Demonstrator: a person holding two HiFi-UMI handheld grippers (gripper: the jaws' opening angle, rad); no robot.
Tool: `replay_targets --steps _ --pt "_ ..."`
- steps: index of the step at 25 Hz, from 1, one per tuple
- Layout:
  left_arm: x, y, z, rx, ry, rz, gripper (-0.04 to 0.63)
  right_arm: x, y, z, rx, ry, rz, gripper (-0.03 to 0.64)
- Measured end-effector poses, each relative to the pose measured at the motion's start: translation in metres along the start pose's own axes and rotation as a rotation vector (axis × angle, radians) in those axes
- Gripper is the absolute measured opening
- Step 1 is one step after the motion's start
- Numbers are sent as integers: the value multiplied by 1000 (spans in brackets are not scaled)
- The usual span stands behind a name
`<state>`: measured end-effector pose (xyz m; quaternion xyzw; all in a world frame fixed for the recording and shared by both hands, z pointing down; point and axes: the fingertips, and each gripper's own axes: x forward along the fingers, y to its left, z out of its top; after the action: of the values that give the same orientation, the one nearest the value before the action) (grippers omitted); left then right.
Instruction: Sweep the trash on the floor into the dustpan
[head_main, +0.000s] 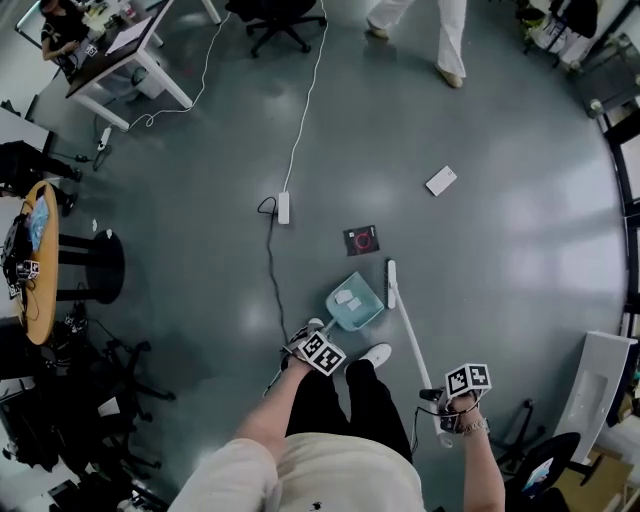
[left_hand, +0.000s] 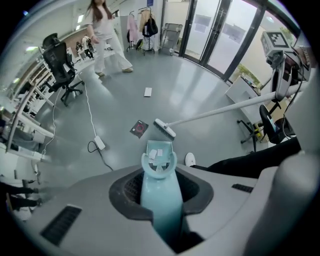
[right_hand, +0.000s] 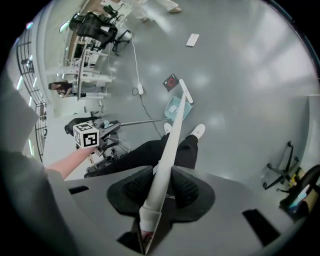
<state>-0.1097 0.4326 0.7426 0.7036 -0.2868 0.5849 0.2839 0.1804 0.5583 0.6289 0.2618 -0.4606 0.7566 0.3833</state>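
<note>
My left gripper (head_main: 322, 352) is shut on the handle of a pale blue dustpan (head_main: 354, 303), which rests on the grey floor with two white scraps (left_hand: 157, 153) inside it. My right gripper (head_main: 462, 388) is shut on the white broom handle (head_main: 413, 342). The broom head (head_main: 391, 283) stands just right of the dustpan's mouth. A black square wrapper with a red ring (head_main: 361, 240) lies on the floor beyond the pan. Farther off lies a white card (head_main: 441, 181). The left gripper view shows the dustpan (left_hand: 159, 156), the broom head (left_hand: 164, 128), the wrapper (left_hand: 139, 128) and the card (left_hand: 148, 92).
A white power strip (head_main: 283, 207) with cables lies left of the wrapper. Desks and a black office chair (head_main: 281, 22) stand at the back, where a person in white trousers (head_main: 440, 35) walks. A round table (head_main: 40, 262) and stool are at left. My own white shoe (head_main: 376, 355) is near the pan.
</note>
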Motion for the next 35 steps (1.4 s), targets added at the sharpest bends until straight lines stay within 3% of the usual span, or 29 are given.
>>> replay_targets --steps 6,16,20,24,35 --pt "-23 70 -33 -18 -18 15 92 -14 31 51 3 -90 -91 126" --pt "-32 195 -39 -19 -8 40 92 -20 68 147 80 -174 -120 126" --pt "-26 229 -15 17 20 41 92 -16 64 190 46 -121 -195 126" --pt "-20 249 8 -2 34 18 92 -6 59 215 -7 -38 -290 120" --pt "-16 280 31 -29 53 -8 92 37 122 220 -344 176 -479 121"
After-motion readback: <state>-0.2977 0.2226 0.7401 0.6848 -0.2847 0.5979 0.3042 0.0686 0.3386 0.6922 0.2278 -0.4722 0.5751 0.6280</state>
